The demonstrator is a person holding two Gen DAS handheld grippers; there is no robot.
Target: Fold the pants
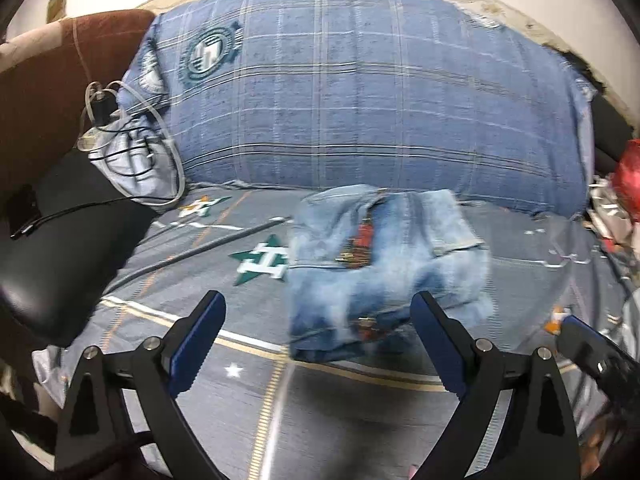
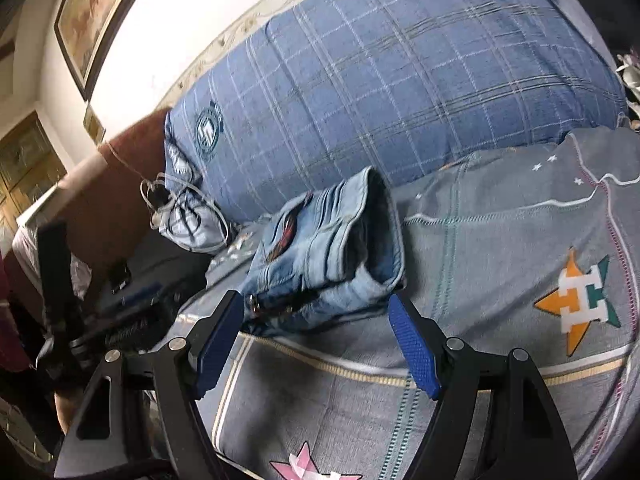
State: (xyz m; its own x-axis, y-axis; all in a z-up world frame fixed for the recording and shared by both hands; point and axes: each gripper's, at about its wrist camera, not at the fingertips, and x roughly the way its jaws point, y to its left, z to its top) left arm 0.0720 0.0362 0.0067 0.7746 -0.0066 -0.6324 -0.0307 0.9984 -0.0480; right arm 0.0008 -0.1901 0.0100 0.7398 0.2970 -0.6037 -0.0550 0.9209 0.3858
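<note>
Pants [image 1: 384, 272] lie folded in a compact bundle on the bed [image 1: 224, 408] near the pillow [image 1: 360, 100]; left tool [image 1: 318, 344] and right tool [image 2: 320, 340] both spread apart, empty — folding looks essentially done.

A bed covered by a grey sheet [image 1: 208, 408] printed with stars and stripes carries a folded bundle of light-blue denim pants [image 1: 380, 264]. Behind them lies a large blue checked pillow [image 1: 360, 100], with tangled cables [image 1: 132, 144] at its left end.
</note>
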